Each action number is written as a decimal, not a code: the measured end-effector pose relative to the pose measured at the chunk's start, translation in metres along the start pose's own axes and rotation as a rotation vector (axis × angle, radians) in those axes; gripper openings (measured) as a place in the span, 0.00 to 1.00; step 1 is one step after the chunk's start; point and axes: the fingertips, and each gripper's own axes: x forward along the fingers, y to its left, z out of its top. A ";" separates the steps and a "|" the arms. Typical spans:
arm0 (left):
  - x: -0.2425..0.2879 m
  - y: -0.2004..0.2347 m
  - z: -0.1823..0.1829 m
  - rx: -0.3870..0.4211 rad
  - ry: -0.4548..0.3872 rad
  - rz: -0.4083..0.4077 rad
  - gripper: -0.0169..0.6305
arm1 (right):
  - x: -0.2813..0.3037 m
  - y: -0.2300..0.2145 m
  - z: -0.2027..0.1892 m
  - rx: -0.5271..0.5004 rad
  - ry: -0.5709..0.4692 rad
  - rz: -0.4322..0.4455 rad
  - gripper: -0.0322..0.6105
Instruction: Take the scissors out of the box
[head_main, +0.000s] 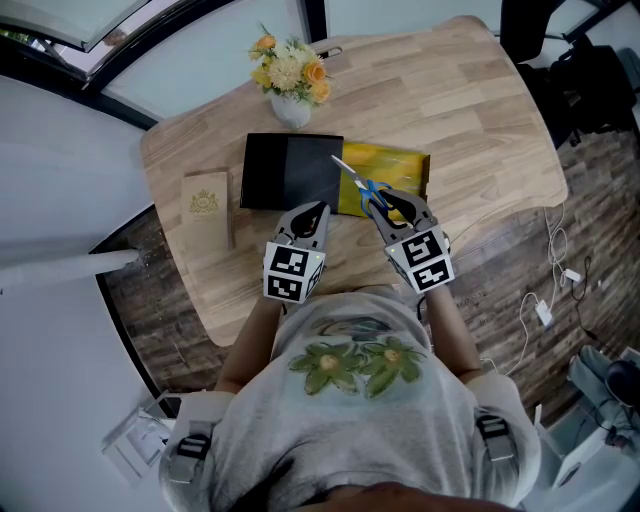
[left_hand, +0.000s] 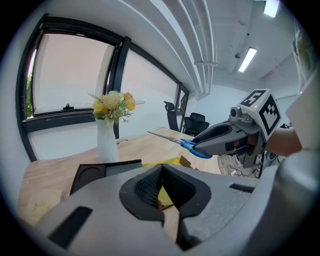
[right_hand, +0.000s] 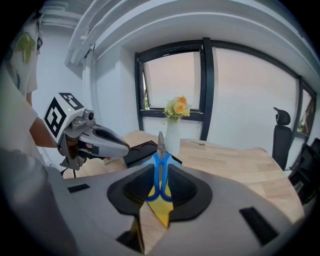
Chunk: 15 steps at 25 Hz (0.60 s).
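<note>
Blue-handled scissors are held above the table, blades pointing away from me over the open box. My right gripper is shut on their handles; in the right gripper view the blue loops sit between its jaws. The box has a black half and a yellow-lined half. Just left of the right gripper, my left gripper hovers at the box's near edge, shut with nothing in it. In the left gripper view the scissors stick out of the right gripper.
A white vase of yellow flowers stands behind the box. A tan flat packet lies to the left on the wooden table. Black office chairs stand beyond the table's far right corner, and cables lie on the floor.
</note>
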 end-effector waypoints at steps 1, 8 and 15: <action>0.000 0.000 0.000 0.000 0.001 -0.001 0.04 | 0.000 0.000 0.000 0.000 0.000 0.000 0.18; 0.000 0.002 -0.002 0.002 0.000 -0.002 0.04 | 0.002 0.001 -0.002 -0.001 0.006 -0.002 0.18; 0.000 0.002 -0.002 0.003 0.005 -0.003 0.04 | 0.002 -0.001 -0.003 -0.002 0.011 -0.006 0.18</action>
